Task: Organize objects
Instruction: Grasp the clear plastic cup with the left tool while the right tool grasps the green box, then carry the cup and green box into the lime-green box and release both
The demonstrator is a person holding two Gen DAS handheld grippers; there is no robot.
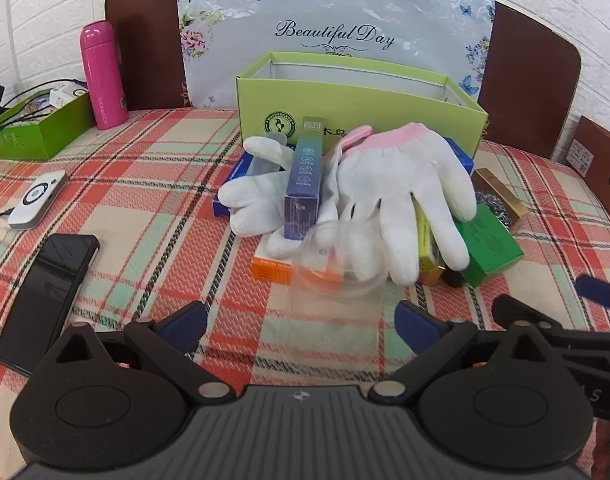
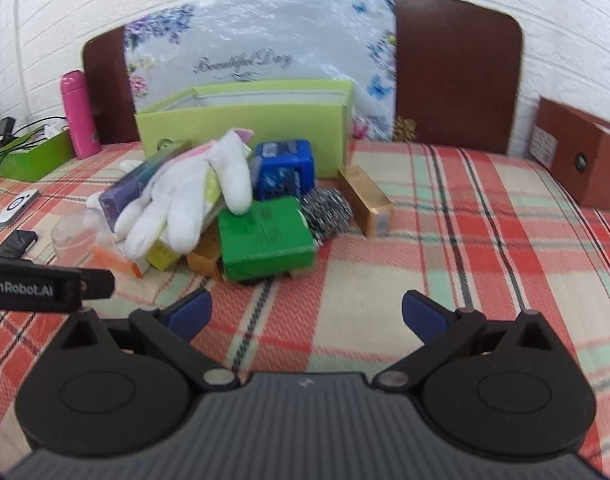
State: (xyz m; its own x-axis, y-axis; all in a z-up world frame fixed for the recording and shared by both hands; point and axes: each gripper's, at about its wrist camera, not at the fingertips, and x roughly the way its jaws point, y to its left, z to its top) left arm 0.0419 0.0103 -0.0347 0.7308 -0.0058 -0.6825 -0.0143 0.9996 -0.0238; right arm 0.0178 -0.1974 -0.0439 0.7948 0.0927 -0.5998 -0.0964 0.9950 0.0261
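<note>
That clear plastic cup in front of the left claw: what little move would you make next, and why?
Probably ease the open left gripper forward around the clear plastic cup. The cup stands between the spread blue fingertips, at the near edge of the pile, so it looks easiest to lift toward the open light-green cardboard box.

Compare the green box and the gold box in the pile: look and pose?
The green box is wide and squat, lying flat with its broad face up; the gold box is long and narrow, lying on its side. The green box sits in the pile against other items; the gold box lies at the pile's right edge. Both rest on the plaid cloth.
</note>
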